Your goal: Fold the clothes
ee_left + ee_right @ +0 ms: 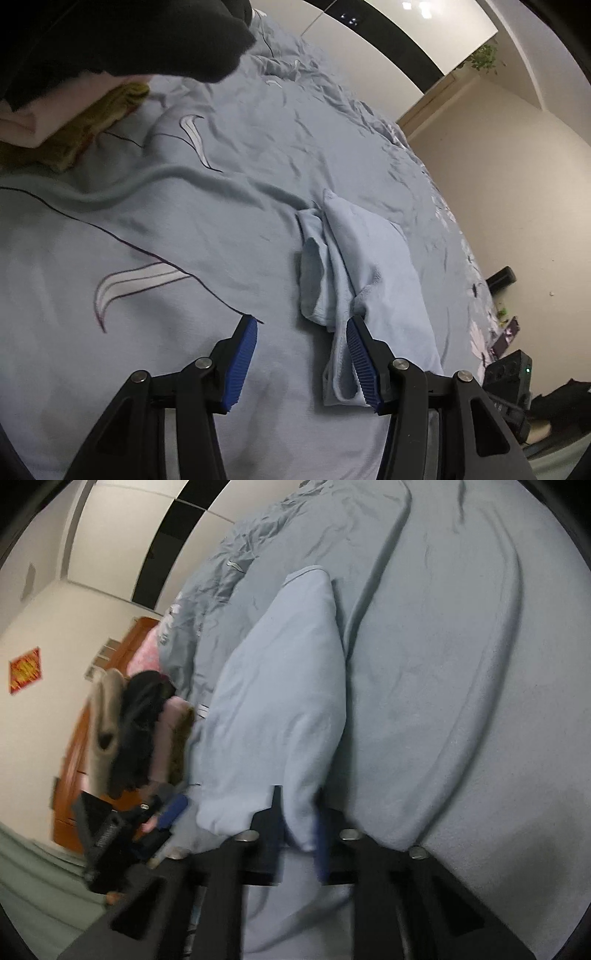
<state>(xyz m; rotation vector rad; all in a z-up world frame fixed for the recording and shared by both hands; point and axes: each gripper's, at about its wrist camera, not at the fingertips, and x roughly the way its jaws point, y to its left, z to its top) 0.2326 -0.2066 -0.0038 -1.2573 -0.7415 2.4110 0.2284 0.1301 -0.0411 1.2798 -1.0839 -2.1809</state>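
**Light-blue garment part-folded; right tongs gripping, left tongs free**

Left gripper (301, 363): blue ribbed pads spread wide, nothing between them. The right-hand pad (360, 363) lies touching the near edge of the pale blue soft knit garment (364, 266), but no cloth is clamped.

Right gripper (297, 834): fingers pressed together, pinching a fold of the same pale blue garment (273, 716), which rises from the jaws toward 12 o'clock. The view is motion-blurred; how much cloth is caught cannot be told.

Garment location: in the left wrist view it lies on the grey-blue patterned bedcover (155, 236), from 12 to 2 o'clock of the left gripper, doubled into a narrow strip with a loose flap on its 9 o'clock side.

Surroundings: a stack of folded clothes, black over pink over mustard-yellow (66, 107), sits at 10 o'clock, well apart.

Assessment: several items appear finished and stacked. The current garment seems midway: lengthwise folds made, ends uneven, final fold and transfer to the stack outstanding.
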